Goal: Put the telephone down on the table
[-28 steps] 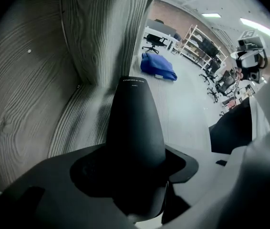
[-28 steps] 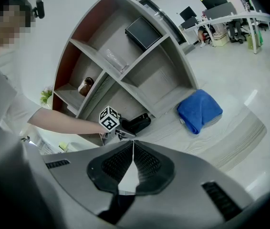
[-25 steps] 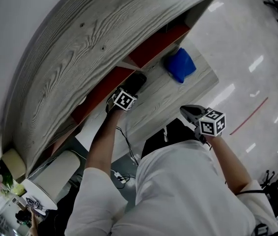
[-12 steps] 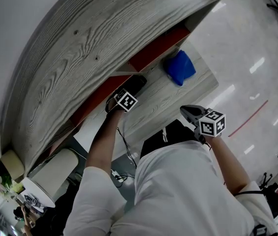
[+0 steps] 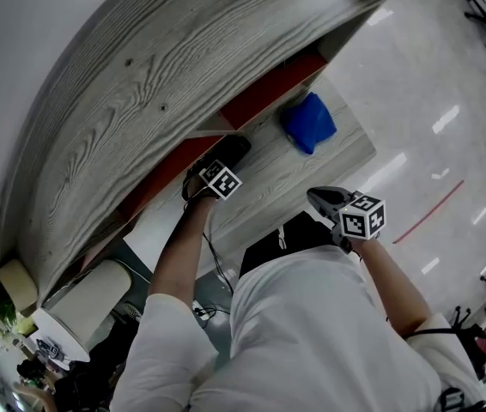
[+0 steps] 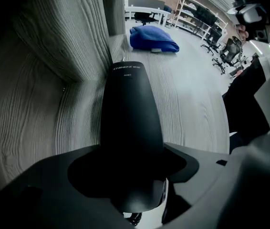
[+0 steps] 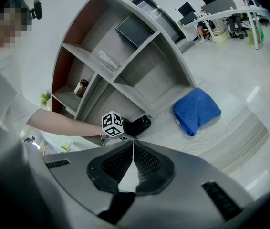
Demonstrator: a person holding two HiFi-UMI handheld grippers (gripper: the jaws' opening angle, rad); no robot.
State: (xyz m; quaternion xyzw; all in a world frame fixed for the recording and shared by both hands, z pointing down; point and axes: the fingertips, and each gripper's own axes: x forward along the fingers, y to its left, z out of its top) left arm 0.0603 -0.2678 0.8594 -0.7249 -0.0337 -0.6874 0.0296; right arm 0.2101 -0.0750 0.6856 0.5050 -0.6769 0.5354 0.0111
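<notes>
**Head view.** The left gripper (image 5: 216,168) hangs low over the grey wood-grain counter (image 5: 270,185), close against the foot of the shelf unit (image 5: 140,84). The black telephone handset (image 5: 231,149) reaches out from under its marker cube. A blue cloth (image 5: 308,122) lies further along the counter, well apart from it. The right gripper (image 5: 324,198) is held off the counter's near edge, beside the person's body. I judge the task close to its end: the handset has been brought down to the counter but is not yet let go.

**Left gripper view.** The telephone handset (image 6: 129,113) runs out from between the jaws toward the counter (image 6: 190,104). The jaws stand spread wide and grasp it by its flanks. A thin light slit beside its near end leaves the fit on that side less sure. I cannot tell whether its far end already rests on the wood. What seems left is to settle it flat, release it and lift clear.

**Right gripper view.** The right gripper (image 7: 133,143) has its jaws clenched, tips meeting, with nothing between them. Beyond them the telephone handset (image 7: 139,125) sits low at the shelf's base, on or just above the counter (image 7: 230,128).
</notes>
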